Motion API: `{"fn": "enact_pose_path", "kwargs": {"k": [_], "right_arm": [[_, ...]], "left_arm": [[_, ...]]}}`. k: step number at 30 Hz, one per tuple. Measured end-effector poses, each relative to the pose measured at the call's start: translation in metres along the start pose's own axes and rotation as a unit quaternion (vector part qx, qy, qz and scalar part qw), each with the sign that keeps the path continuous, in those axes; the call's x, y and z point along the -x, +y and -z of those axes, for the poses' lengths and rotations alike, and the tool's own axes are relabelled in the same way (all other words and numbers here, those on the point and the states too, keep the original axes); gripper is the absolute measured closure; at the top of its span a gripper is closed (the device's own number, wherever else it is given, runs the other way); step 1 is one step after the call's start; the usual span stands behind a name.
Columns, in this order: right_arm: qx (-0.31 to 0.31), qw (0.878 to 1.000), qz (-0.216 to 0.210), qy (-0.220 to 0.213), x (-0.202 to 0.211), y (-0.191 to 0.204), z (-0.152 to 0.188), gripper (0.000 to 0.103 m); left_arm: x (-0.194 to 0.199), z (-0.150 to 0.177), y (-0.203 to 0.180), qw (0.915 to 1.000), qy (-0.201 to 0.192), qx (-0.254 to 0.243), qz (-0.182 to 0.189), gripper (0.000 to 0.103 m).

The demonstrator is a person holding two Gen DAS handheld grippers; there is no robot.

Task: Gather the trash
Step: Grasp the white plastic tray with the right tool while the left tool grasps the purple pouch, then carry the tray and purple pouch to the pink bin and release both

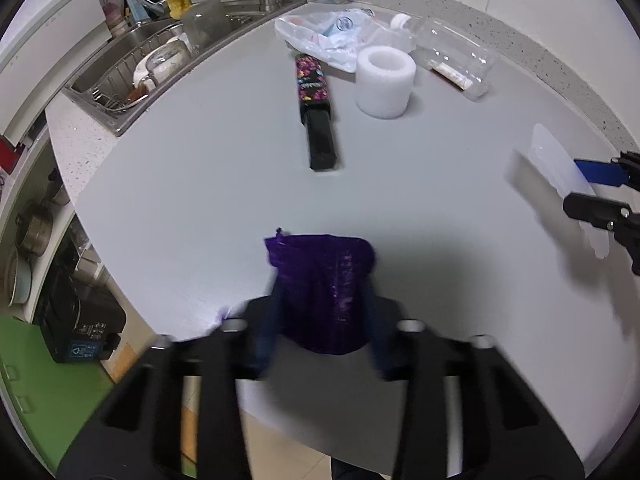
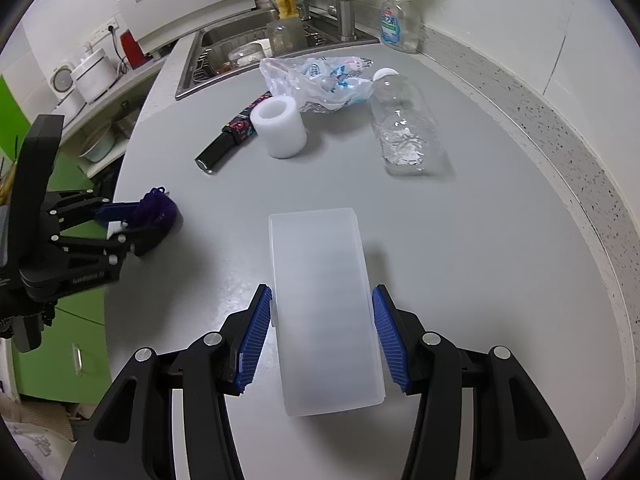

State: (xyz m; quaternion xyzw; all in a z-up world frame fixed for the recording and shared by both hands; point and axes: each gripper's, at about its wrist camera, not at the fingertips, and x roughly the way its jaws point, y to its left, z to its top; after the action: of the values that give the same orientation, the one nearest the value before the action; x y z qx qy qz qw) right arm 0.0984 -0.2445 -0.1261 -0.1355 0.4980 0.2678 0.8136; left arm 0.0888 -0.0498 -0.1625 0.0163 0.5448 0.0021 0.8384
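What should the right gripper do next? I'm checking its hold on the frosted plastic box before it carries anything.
Probably lift slightly: the right gripper has its blue pads against both sides of the frosted plastic box, which seems near the counter.

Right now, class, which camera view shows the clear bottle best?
The right wrist view: the clear bottle lies on the counter, seen whole from cap to base. The left wrist view shows it farther off, near the frame's top, more distorted.
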Motion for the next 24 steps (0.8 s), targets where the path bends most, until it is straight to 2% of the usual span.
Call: {"fn": "enact_pose_path", "kwargs": {"k": [2, 5, 13, 20, 24], "right_arm": [[0.002, 1.000, 0.000, -0.002, 0.001, 0.002, -0.001, 0.052], [0.002, 1.000, 0.001, -0.004, 0.003, 0.005, -0.001, 0.052], [0.005, 1.000, 0.005, -0.020, 0.019, 0.017, -0.005, 0.052], [0.024, 0.999, -0.002, -0.036, 0.032, 0.052, -0.018, 0.052], [0.050, 0.998, -0.018, -0.042, 0.031, 0.090, -0.030, 0.052]], "left_arm": [[0.003, -0.003, 0.001, 1.0000, 0.000, 0.000, 0.004, 0.091], [0.005, -0.003, 0.004, 0.9999, 0.001, 0.001, 0.011, 0.094], [0.029, 0.003, 0.008, 0.9996, -0.014, 0.000, 0.025, 0.095], [0.065, 0.020, 0.036, 0.9991, -0.031, 0.013, 0.028, 0.095], [0.081, 0.039, 0.063, 0.9987, -0.036, 0.032, 0.018, 0.095]]}}
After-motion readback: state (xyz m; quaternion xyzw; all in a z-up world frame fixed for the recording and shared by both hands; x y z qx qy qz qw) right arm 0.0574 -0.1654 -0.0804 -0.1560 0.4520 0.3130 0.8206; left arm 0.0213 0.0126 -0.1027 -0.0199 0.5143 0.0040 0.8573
